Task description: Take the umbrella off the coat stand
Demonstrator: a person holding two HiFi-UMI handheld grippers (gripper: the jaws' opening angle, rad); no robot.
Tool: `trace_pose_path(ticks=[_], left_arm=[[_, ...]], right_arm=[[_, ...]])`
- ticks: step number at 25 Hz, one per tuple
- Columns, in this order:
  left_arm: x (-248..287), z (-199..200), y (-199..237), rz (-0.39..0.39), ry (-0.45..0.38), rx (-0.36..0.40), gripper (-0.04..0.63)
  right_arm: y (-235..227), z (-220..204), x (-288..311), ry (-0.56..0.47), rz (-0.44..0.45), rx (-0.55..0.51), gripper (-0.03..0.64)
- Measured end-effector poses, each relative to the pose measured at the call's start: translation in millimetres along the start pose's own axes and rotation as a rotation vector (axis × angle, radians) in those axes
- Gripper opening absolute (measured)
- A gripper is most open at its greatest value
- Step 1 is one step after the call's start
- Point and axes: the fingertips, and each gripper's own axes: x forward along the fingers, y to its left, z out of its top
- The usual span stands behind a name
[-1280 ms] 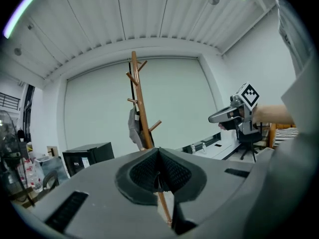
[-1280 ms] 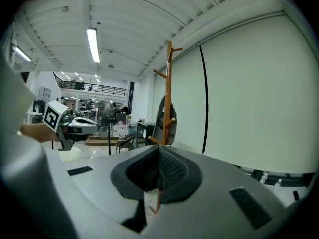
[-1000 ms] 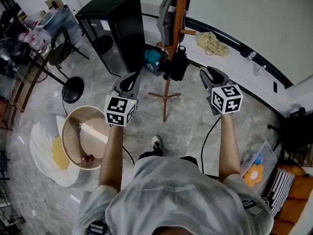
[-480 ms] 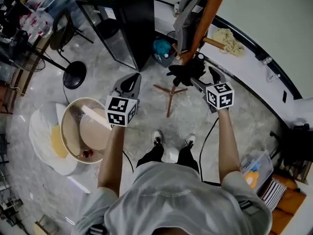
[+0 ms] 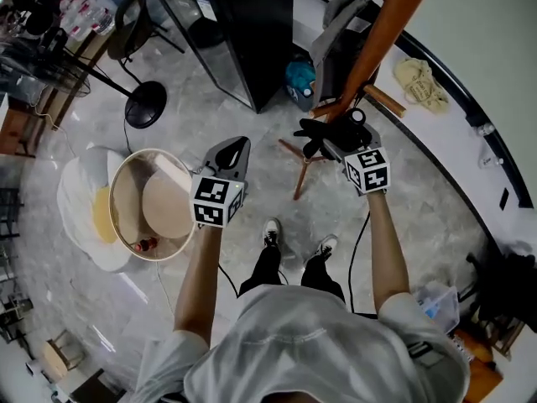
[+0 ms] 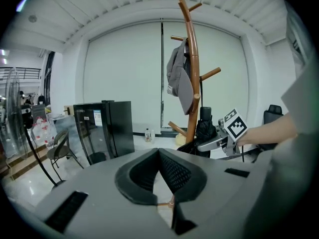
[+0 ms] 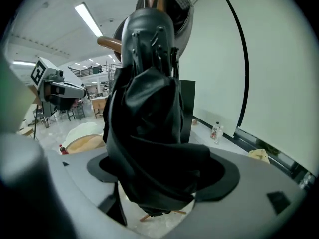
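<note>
Marble floor [image 5: 210,99]. Umbrella [image 7: 149,108]: black, folded, hanging against coat stand [image 5: 382,32], between the fingers of the right gripper [image 5: 334,141], spread wide and just been opening, not clamped. Left gripper [image 6: 159,153]: fingers together, empty, well apart from umbrella.
</note>
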Motion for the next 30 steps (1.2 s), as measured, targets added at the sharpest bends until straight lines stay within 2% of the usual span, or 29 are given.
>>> trace_pose_path(ticks=[2, 6, 14, 20, 30], left_arm=[[-2.3, -0.7, -3.0, 0.018, 0.007, -0.003, 0.015], [-6.2, 8.6, -10.9, 0.04, -0.009, 0.0, 0.015], [-13.8, 42.7, -14.0, 0.036, -0.081, 0.026, 0.015], [-26.4, 72.9, -28.6, 0.005, -0.145, 0.064, 0.015], [-32.6, 128.5, -48.1, -0.054, -0.262, 0.106, 0.015]], right_arm=[[2.3, 0.3, 1.1, 0.008, 0.012, -0.01, 0.422], [4.6, 3.6, -1.5, 0.029, 0.001, -0.029, 0.329], [3.7, 29.4, -19.6, 0.046, -0.007, -0.01, 0.316], [1.8, 43.0, -64.6, 0.041, -0.022, 0.027, 0.308], [-12.5, 97.9, -170.1, -0.083, -0.116, 0.044, 0.307]])
